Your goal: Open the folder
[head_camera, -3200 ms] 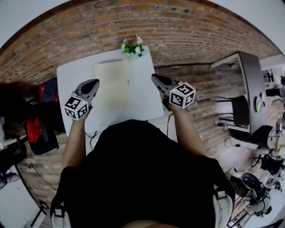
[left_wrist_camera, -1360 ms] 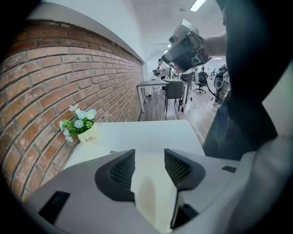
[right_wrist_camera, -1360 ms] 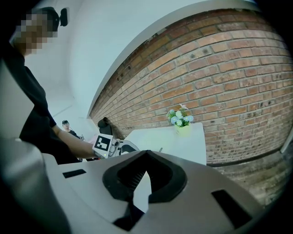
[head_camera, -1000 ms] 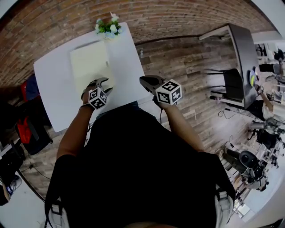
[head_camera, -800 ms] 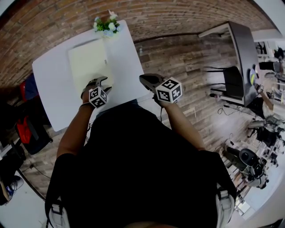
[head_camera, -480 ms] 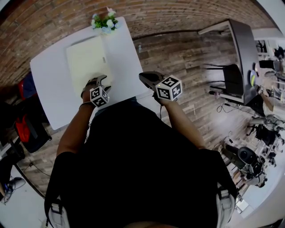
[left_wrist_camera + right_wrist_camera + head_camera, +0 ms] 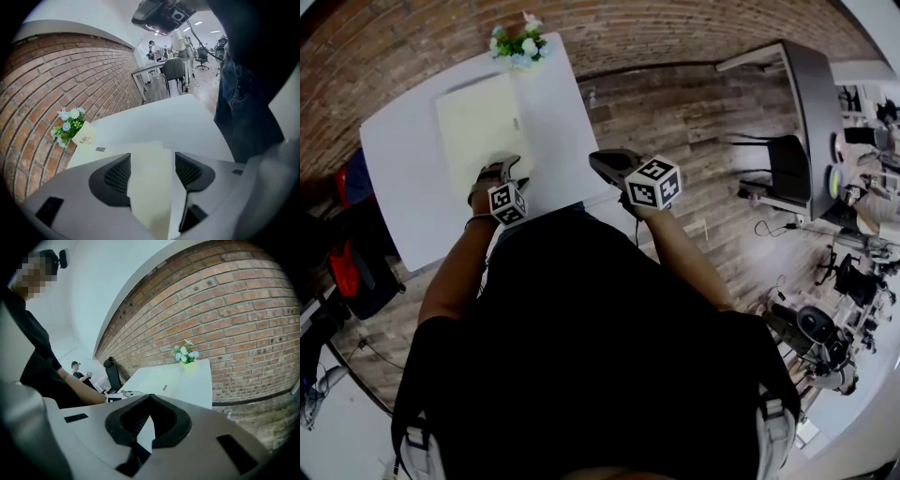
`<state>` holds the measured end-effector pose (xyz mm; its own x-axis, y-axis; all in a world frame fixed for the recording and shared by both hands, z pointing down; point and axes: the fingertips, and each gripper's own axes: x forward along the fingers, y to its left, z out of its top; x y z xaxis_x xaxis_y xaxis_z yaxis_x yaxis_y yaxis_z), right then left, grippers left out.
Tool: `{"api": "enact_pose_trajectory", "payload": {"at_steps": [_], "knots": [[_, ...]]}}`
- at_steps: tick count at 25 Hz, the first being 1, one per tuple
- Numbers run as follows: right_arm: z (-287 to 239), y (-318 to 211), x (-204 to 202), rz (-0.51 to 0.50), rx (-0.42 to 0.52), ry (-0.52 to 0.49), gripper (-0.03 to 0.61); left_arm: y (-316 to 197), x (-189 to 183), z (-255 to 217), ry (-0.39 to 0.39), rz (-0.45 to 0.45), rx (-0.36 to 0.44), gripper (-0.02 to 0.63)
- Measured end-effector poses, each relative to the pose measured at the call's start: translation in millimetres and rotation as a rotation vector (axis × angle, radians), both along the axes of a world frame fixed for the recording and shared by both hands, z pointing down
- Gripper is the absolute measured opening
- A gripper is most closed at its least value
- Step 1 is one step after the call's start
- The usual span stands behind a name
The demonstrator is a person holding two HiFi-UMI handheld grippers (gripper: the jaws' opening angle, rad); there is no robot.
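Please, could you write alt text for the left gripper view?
The left gripper, whose jaws have just been opening wide, has a pale yellow folder between them on a white table. A small flower pot stands by the brick wall.

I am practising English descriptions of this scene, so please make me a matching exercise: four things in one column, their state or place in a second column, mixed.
1 folder
2 flower pot
3 left gripper
4 right gripper

A jaws together, empty
B stands at the table's far edge
C jaws apart above the folder
D lies flat, cream-coloured

Pairs: 1-D, 2-B, 3-C, 4-A. The left gripper's jaws have just been opening; the folder shows between them, ungripped.
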<state>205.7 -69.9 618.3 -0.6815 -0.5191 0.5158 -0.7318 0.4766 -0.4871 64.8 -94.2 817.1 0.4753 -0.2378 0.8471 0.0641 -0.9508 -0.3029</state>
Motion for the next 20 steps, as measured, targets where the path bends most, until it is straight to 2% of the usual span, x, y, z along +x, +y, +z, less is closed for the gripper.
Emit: {"api": "enact_pose_trajectory", "payload": {"at_steps": [11, 20], "knots": [[3, 1, -2, -0.027, 0.000, 0.007, 0.023, -3, 1, -1, 0.006, -0.010, 0.027, 0.271], [2, 0, -5, -0.044, 0.007, 0.000, 0.023, 4, -1, -16, 0.040, -0.031, -0.027, 0.216]]}}
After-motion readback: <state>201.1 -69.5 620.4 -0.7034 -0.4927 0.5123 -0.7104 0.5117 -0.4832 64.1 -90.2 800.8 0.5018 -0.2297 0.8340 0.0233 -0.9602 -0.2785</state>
